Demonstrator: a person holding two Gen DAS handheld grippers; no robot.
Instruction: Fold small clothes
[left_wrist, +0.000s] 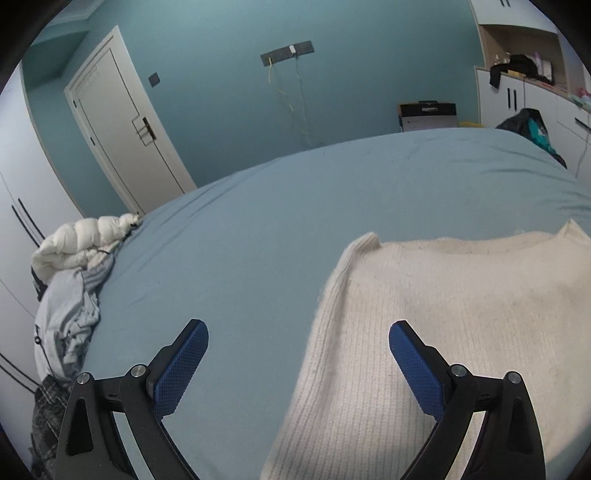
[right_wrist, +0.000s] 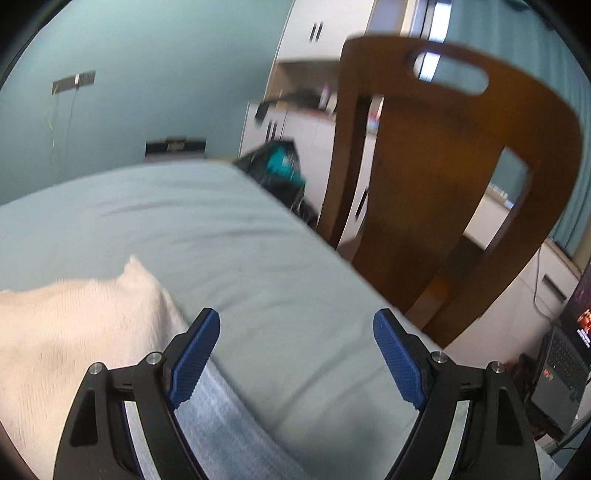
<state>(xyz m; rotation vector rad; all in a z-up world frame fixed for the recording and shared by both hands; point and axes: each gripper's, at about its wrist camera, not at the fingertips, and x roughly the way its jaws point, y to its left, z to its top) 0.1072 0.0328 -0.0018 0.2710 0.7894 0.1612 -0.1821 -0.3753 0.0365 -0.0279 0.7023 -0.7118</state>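
Observation:
A cream ribbed knit sweater (left_wrist: 443, 317) lies flat on the light blue bed sheet (left_wrist: 280, 221). My left gripper (left_wrist: 298, 334) hovers open above the sweater's left edge, one blue pad over the sheet, the other over the knit. Nothing sits between its fingers. In the right wrist view the same sweater (right_wrist: 74, 332) fills the lower left, blurred. My right gripper (right_wrist: 296, 332) is open over the sheet (right_wrist: 184, 221) just past the sweater's right edge, holding nothing. A pale blue ribbed cloth (right_wrist: 218, 421) shows beneath its left finger.
A heap of clothes with a white puffer jacket (left_wrist: 81, 251) lies at the bed's left edge. A brown wooden chair (right_wrist: 436, 177) stands close beside the bed's right side. A dark bag (right_wrist: 277, 166) sits at the far corner, a laptop (right_wrist: 565, 354) lower right.

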